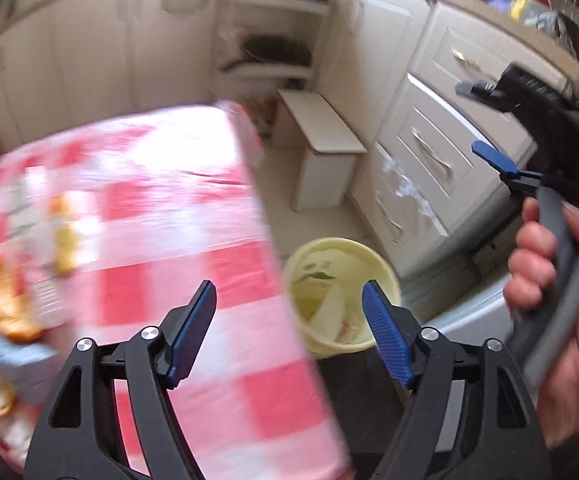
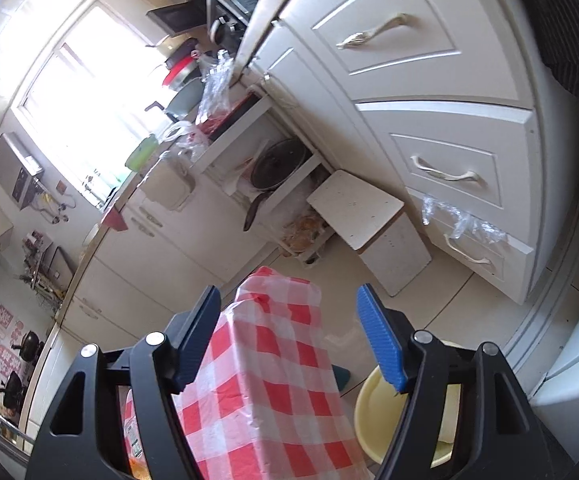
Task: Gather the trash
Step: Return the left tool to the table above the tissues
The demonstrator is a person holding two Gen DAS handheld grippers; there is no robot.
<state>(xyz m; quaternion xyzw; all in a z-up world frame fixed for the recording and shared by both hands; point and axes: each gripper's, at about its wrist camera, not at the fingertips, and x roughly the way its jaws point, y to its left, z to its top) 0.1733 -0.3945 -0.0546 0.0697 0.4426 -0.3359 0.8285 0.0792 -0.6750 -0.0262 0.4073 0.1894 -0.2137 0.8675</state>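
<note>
Small kitchen, checked table [image 1: 161, 208] with a yellow bin [image 1: 341, 300] parked on the floor beside it, handy for dropping trash in; scraps can be seen inside. More wrappers [image 1: 5, 304] are left on the table. Left gripper [image 1: 289, 332] and right gripper [image 2: 289, 340] are both held wide open, empty

My left wrist camera looks steeply down, close over the checked table's [image 1: 177, 216] right edge and the yellow bin [image 1: 341, 300] beside it. My right wrist camera sits higher, facing the table's [image 2: 273, 360] far corner, the bin [image 2: 373, 408] and white drawers [image 2: 449, 168]; both views share these.
</note>
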